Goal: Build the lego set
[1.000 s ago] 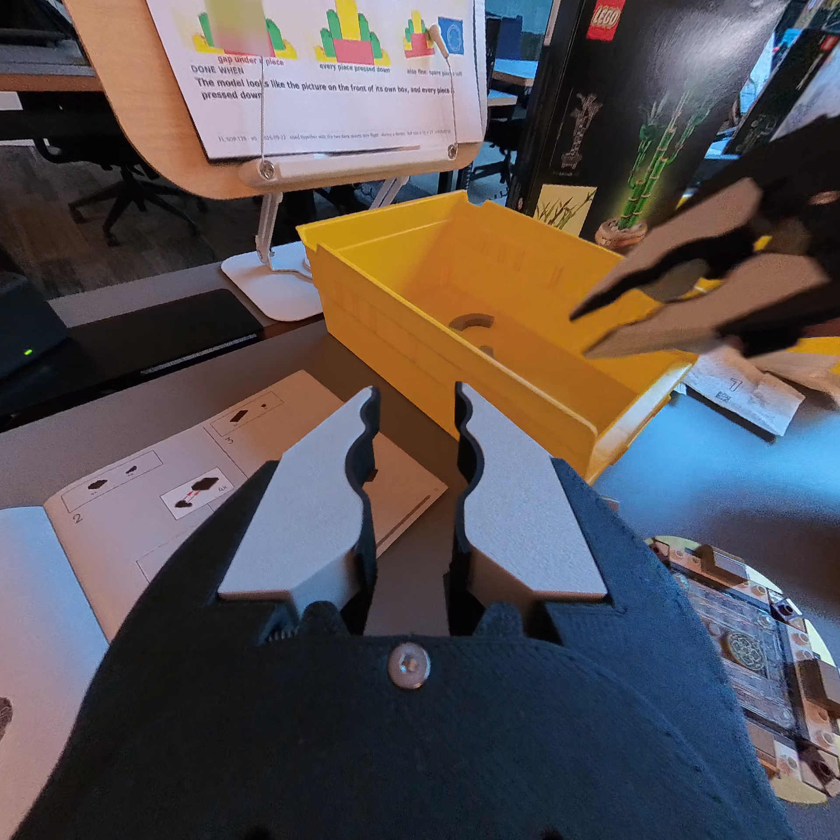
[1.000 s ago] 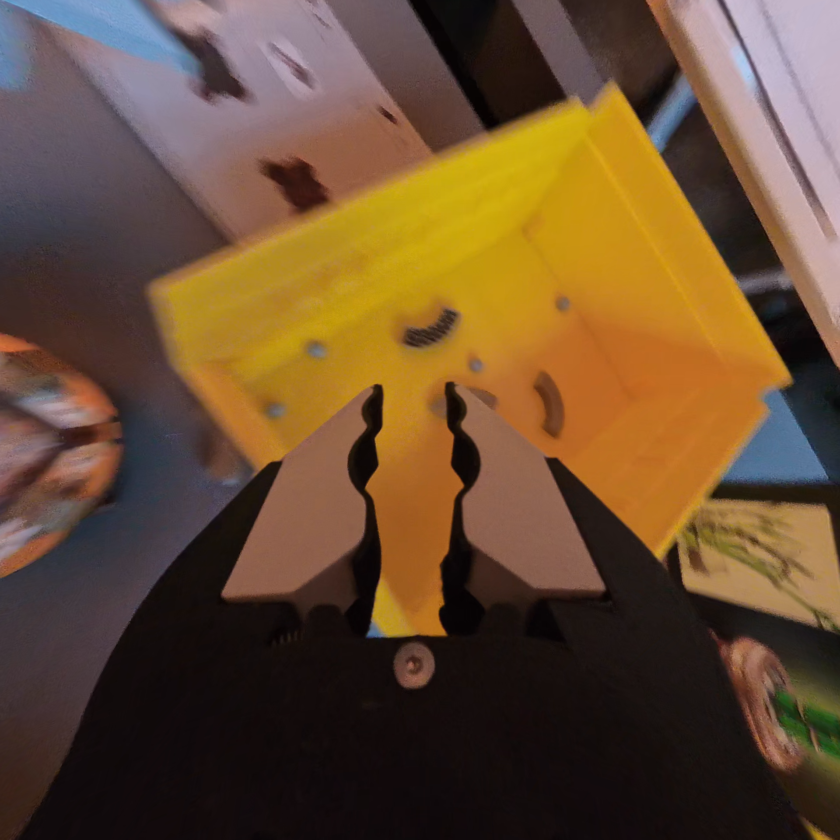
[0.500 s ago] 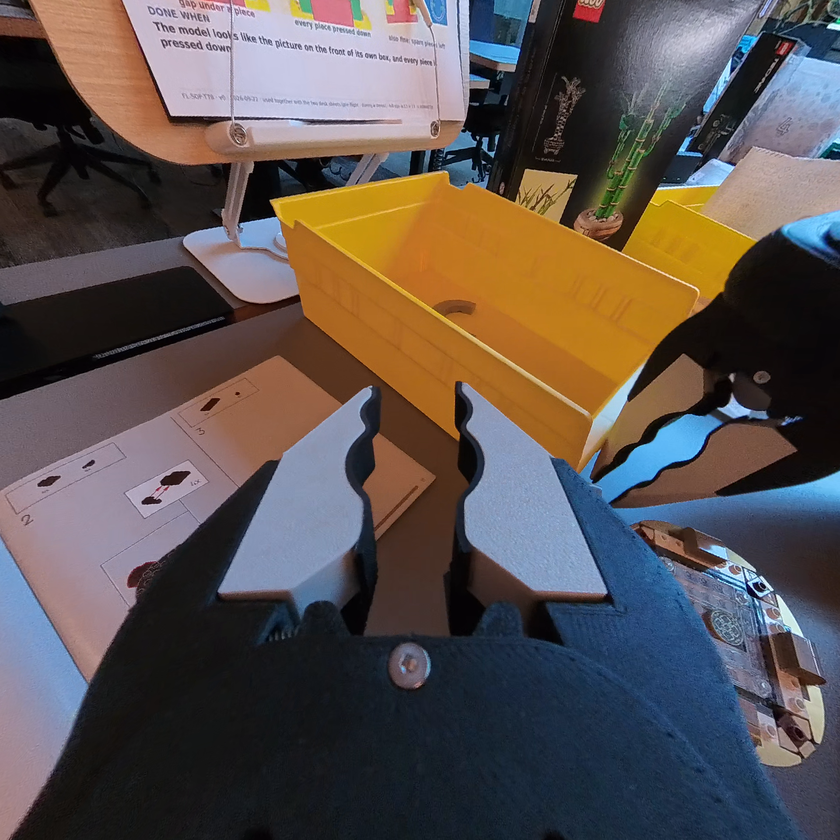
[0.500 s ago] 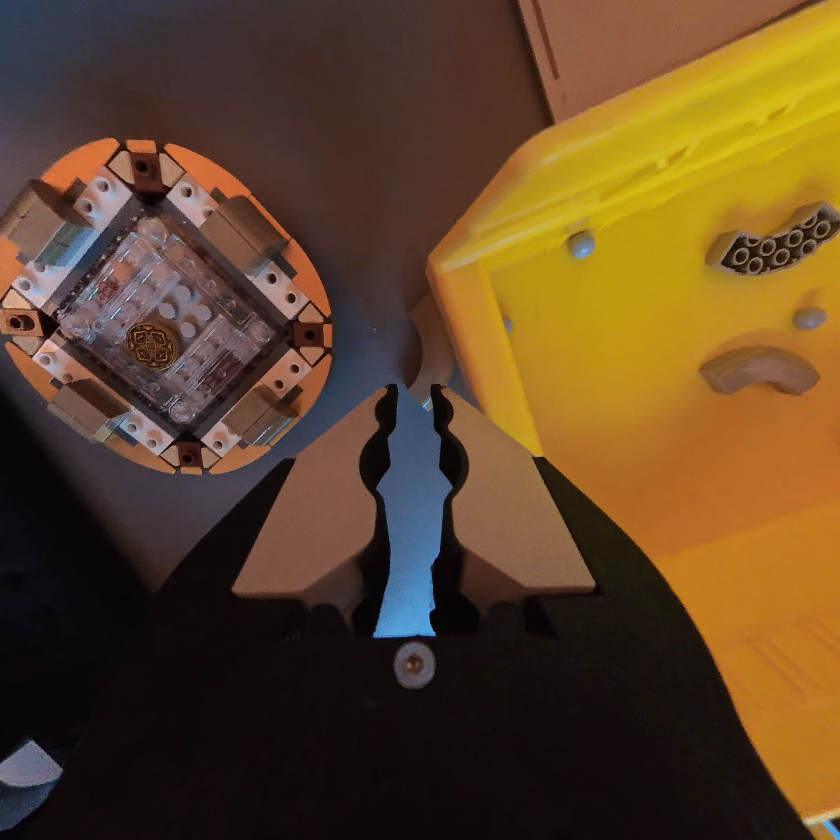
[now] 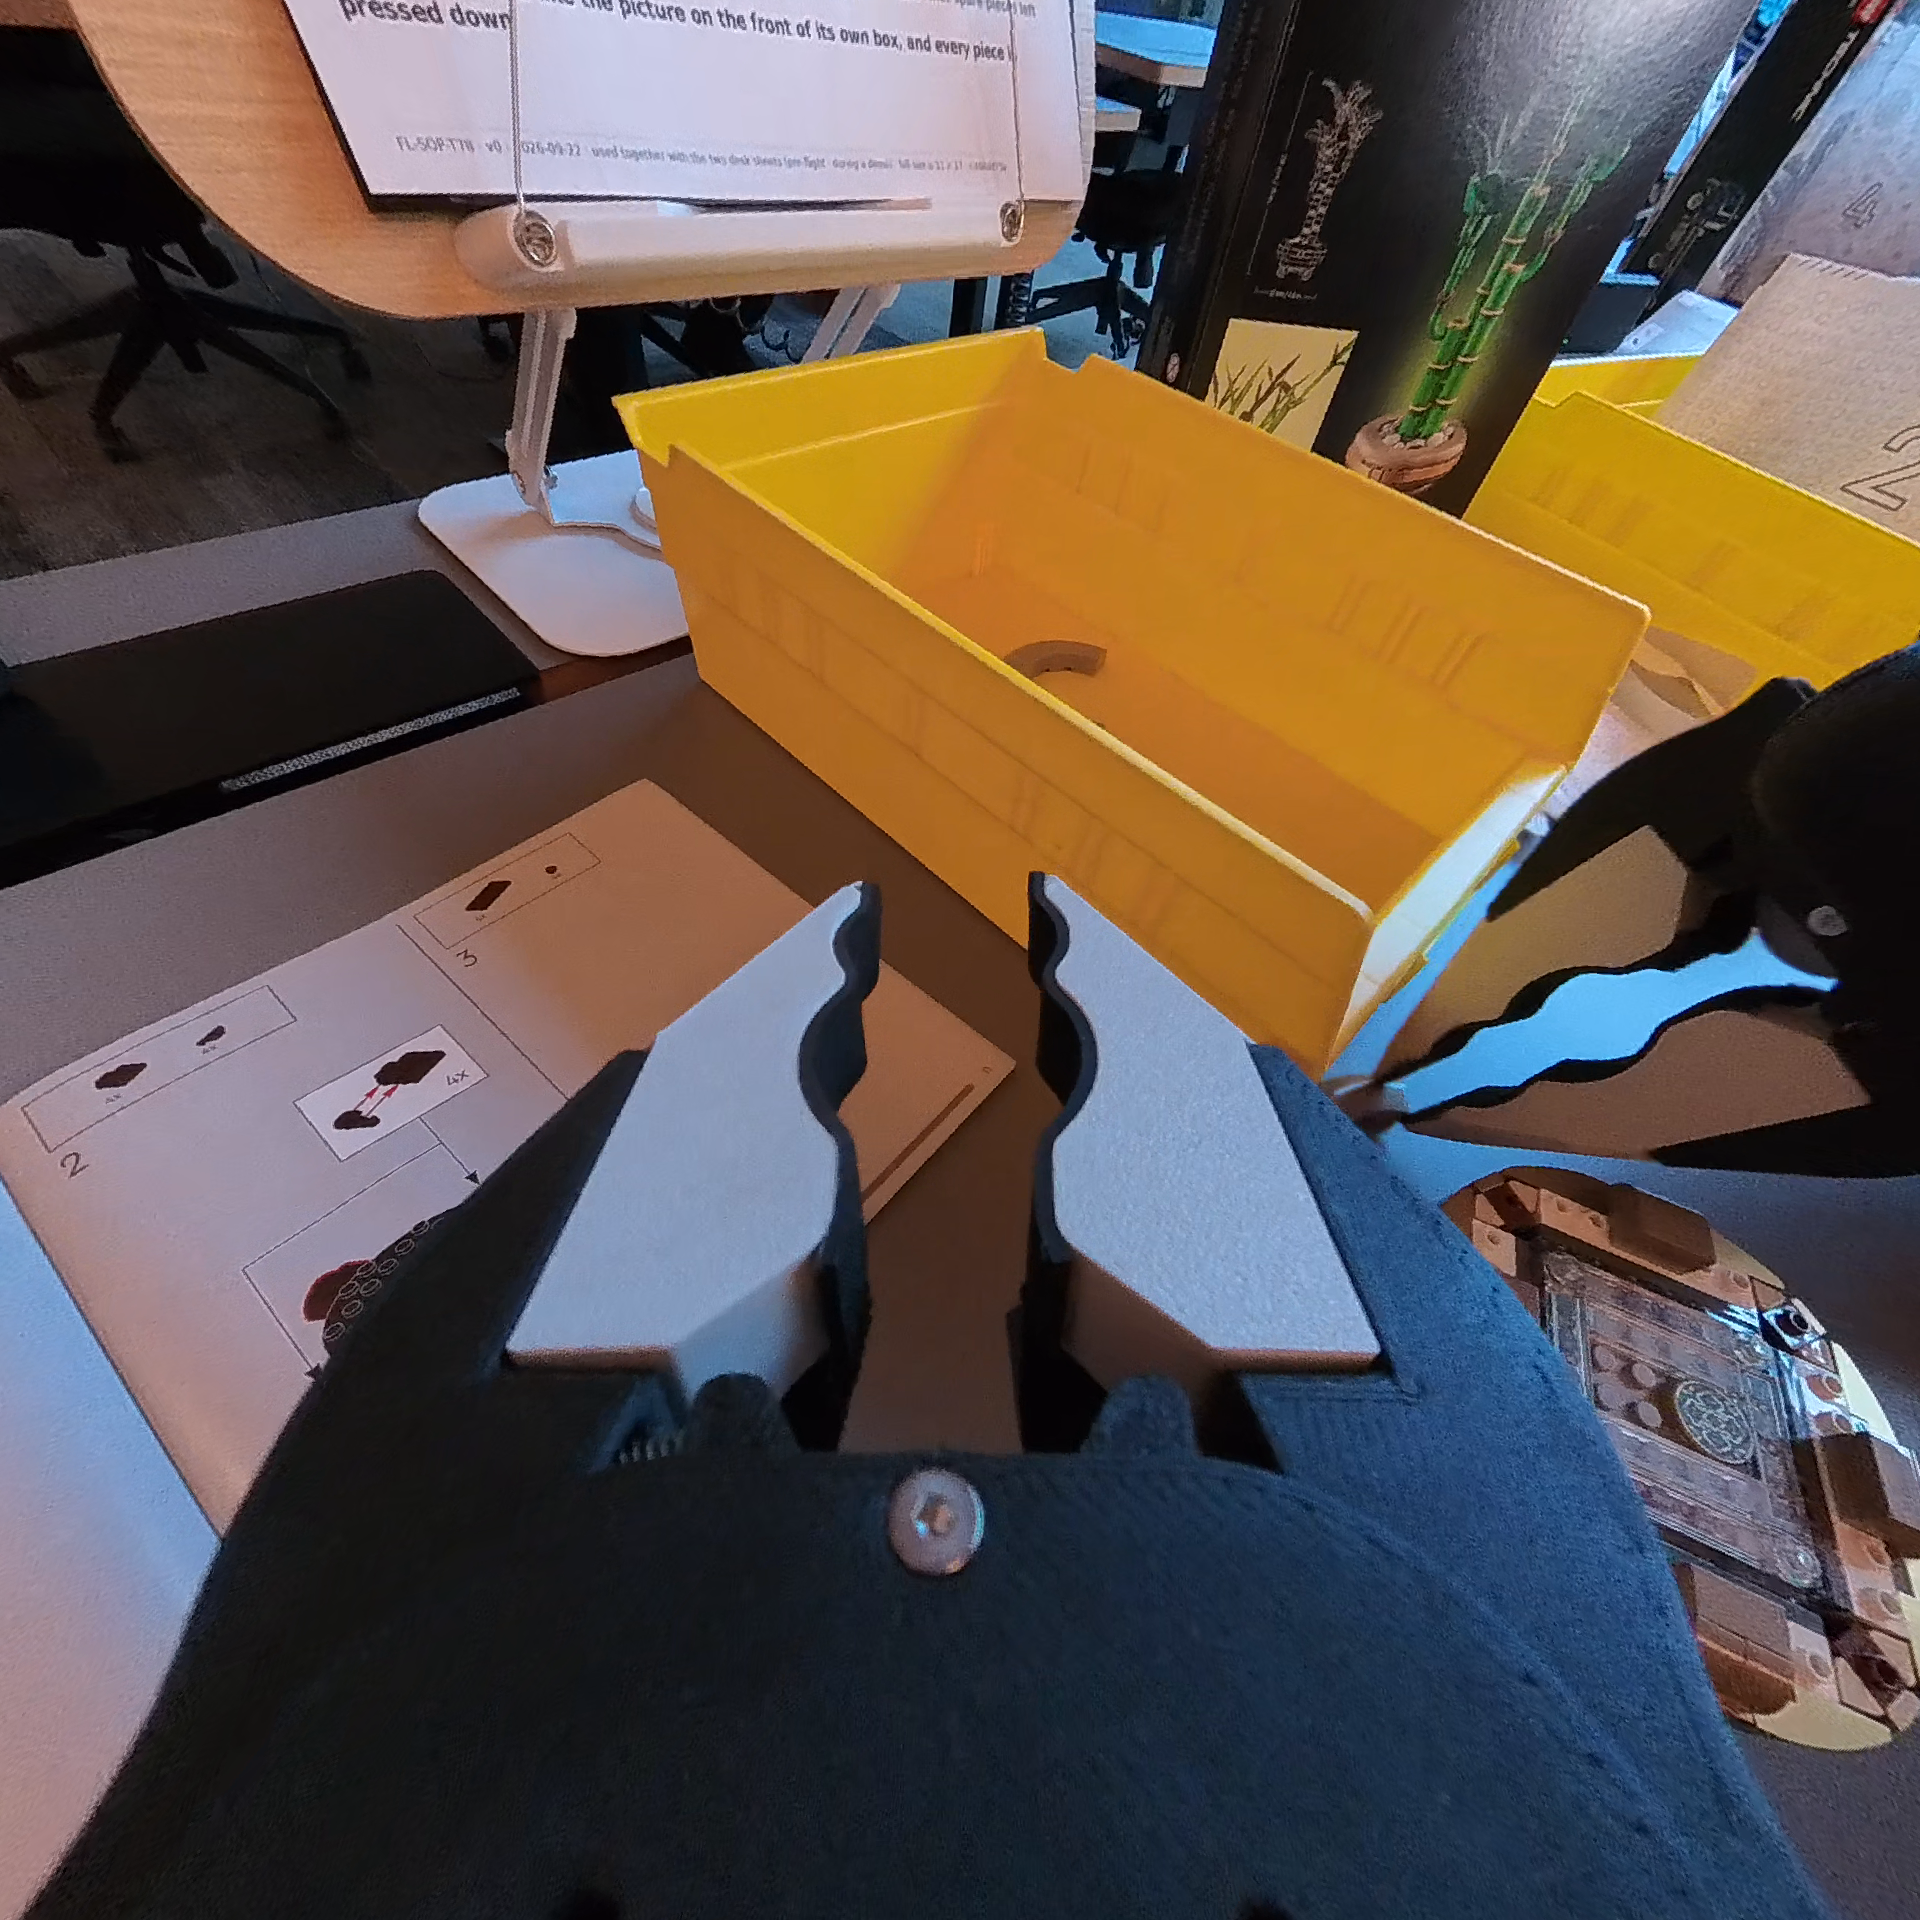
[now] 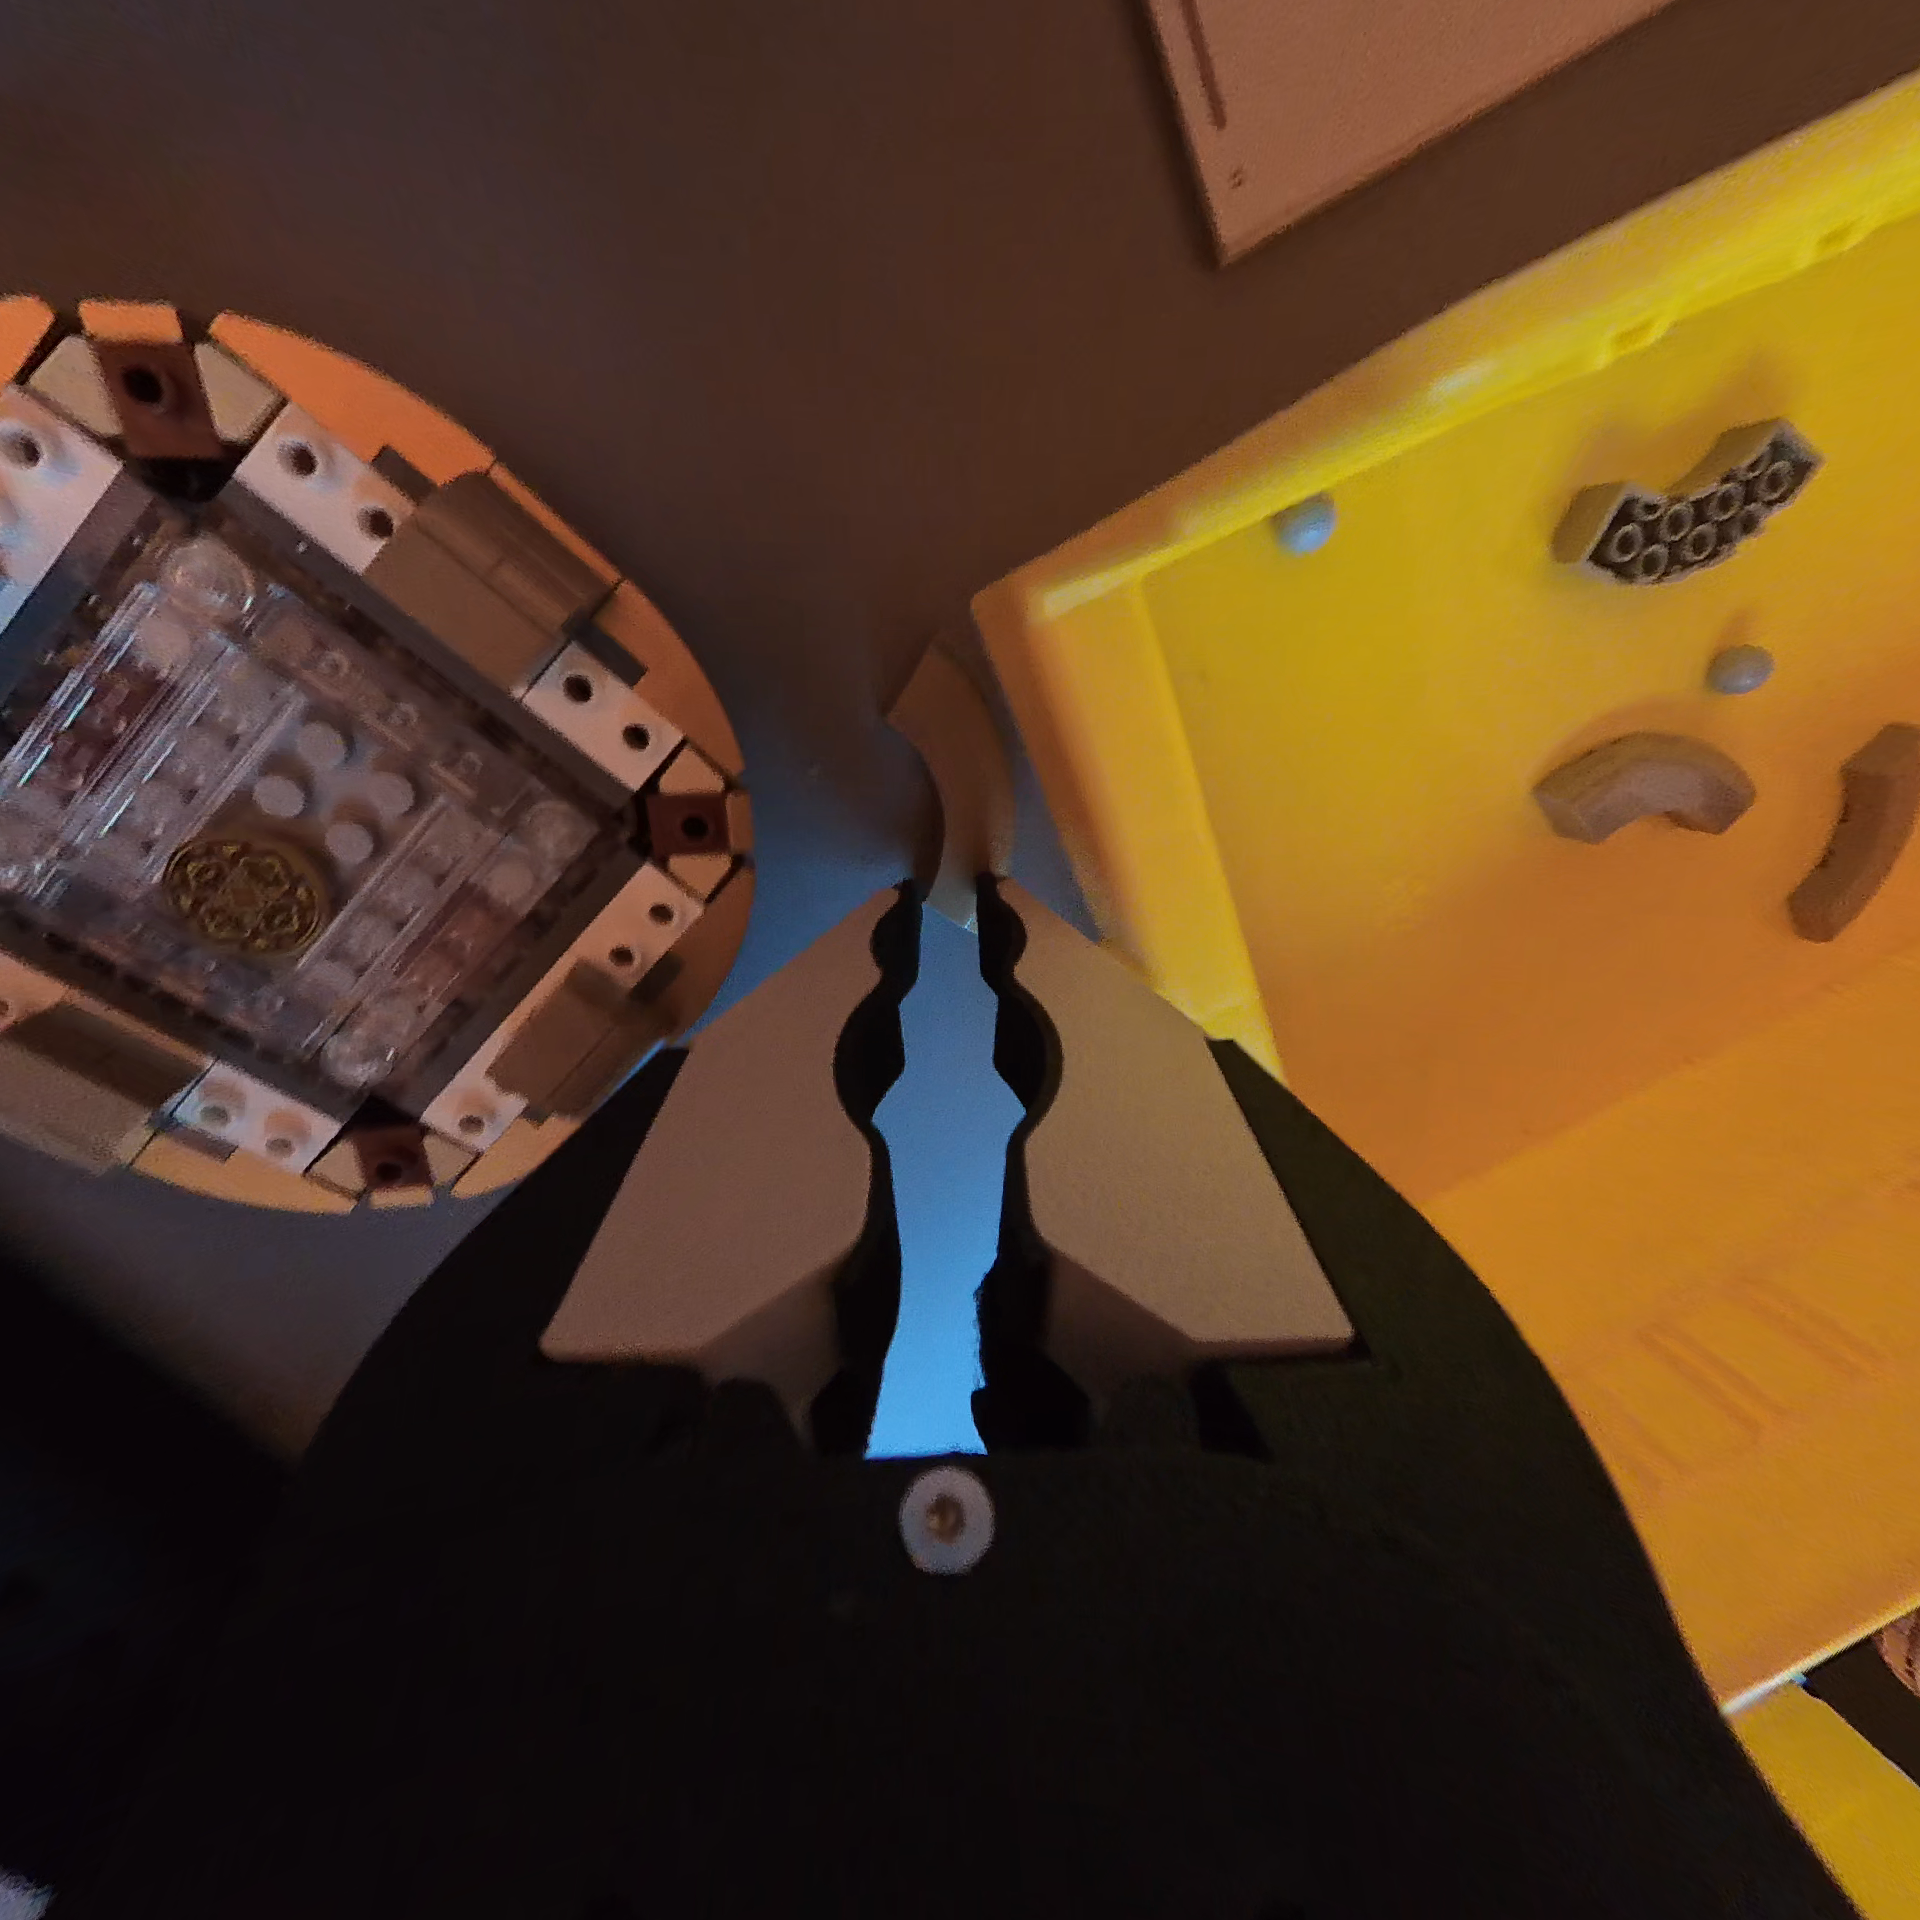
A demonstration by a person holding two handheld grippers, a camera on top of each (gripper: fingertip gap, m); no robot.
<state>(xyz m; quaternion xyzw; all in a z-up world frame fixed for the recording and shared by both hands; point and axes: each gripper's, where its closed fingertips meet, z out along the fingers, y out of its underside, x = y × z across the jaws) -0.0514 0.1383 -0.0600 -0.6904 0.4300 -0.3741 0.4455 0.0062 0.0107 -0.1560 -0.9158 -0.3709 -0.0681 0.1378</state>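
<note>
The round tan lego base [image 6: 312,779], with a clear tiled middle and a gold disc, lies on the dark table left of the yellow bin [image 6: 1351,935]. A tan curved piece [image 6: 951,769] lies on the table against the bin's near corner. My right gripper [image 6: 945,894] has its tips closed narrowly on that piece's near end. It also shows in the left wrist view [image 5: 1366,1101], low beside the bin. My left gripper [image 5: 948,904] is open and empty, above the instruction booklet [image 5: 520,1039]. The base also shows at the lower right of that view [image 5: 1714,1455].
In the bin lie a grey studded arch [image 6: 1683,509], two tan arches [image 6: 1642,795], and small grey round bits [image 6: 1740,670]. Behind the bin stand the set's black box [image 5: 1455,208], a white document stand [image 5: 561,561] and a second yellow bin [image 5: 1714,540]. My hands' fingertips stand some 15 centimeters from each other. Both grippers' tips are roughly 15 centimeters from the grey studded arch [image 6: 1683,509].
My right gripper left the bin, came down beside its corner and narrowed its jaws onto the tan curved piece. My left gripper drifted slightly and stayed open.
</note>
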